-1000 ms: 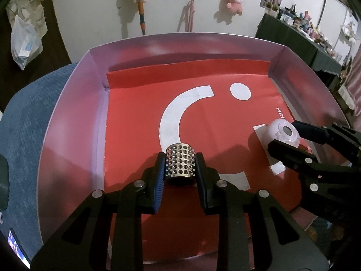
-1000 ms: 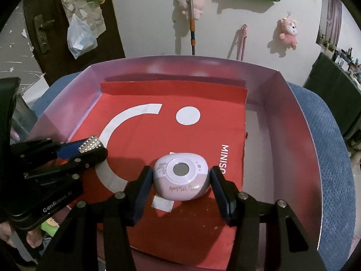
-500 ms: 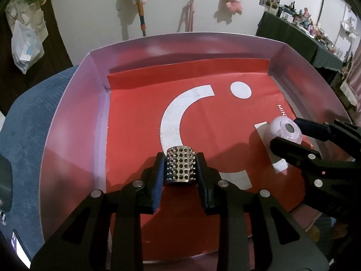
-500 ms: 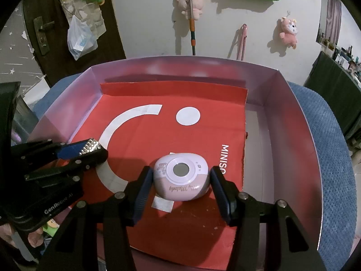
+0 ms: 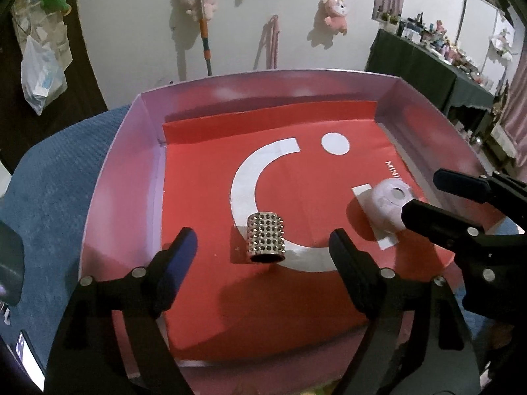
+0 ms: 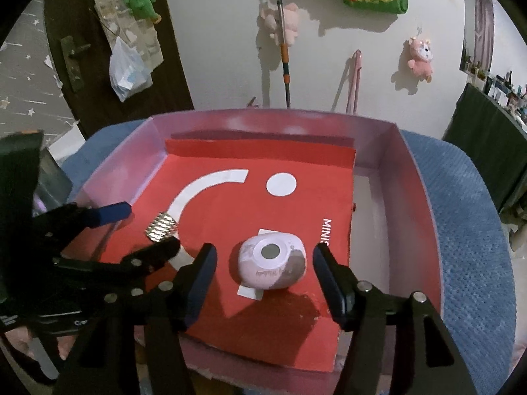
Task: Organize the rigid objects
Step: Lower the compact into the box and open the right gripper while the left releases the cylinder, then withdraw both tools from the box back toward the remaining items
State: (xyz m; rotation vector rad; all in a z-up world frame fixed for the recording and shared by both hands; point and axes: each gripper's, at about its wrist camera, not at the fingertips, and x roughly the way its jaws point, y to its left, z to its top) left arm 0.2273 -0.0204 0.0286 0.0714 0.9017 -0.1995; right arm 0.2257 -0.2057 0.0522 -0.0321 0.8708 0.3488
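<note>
Left gripper point(image 5: 260, 247) levelled above the near edge of a shallow pink box point(image 5: 108, 177), jaws spread wide and holding nothing. The perforated metal cylinder point(image 5: 266, 242) lies on its side on the red liner sheet point(image 5: 204, 197), between the two fingers and touching neither, its open end toward the camera. Right gripper point(image 6: 263, 263) held at a similar downward slant, jaws likewise parted and empty; the rounded pink device point(image 6: 271, 265) rests on the liner between its fingers, with a gap on either side. In the left wrist view the right gripper enters from the right edge. The box sits on a blue textured cover point(image 6: 467, 230).
</note>
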